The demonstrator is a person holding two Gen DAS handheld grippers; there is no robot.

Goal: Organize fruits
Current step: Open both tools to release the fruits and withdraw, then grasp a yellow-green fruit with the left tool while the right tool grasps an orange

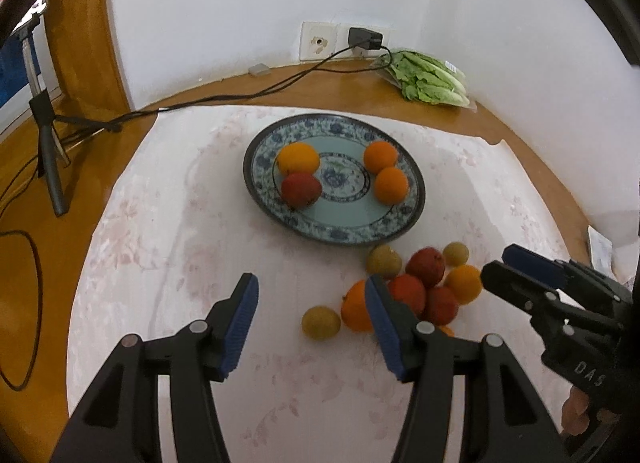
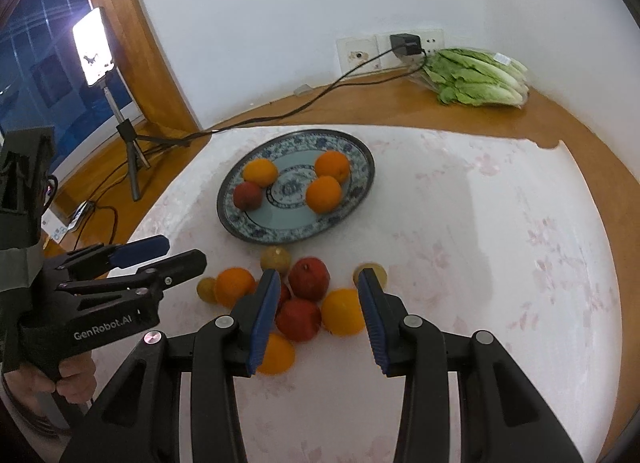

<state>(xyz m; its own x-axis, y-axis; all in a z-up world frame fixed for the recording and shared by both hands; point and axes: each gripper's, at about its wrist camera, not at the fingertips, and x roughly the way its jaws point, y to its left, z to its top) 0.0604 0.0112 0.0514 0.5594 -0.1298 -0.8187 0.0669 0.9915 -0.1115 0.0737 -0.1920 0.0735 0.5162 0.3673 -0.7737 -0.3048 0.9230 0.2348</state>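
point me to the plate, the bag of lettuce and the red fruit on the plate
plate (image 1: 340, 229), left wrist view, bare pale-blue floor near the front rim.
bag of lettuce (image 2: 476, 81), right wrist view, middle of the green leaves.
red fruit on the plate (image 1: 301, 189), left wrist view, centre of its skin.

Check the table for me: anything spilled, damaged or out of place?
Nothing spilled. A pile of loose fruit lies on the cloth in front of the plate, not yet sorted. On the wall, one socket plate looks chipped and stained.
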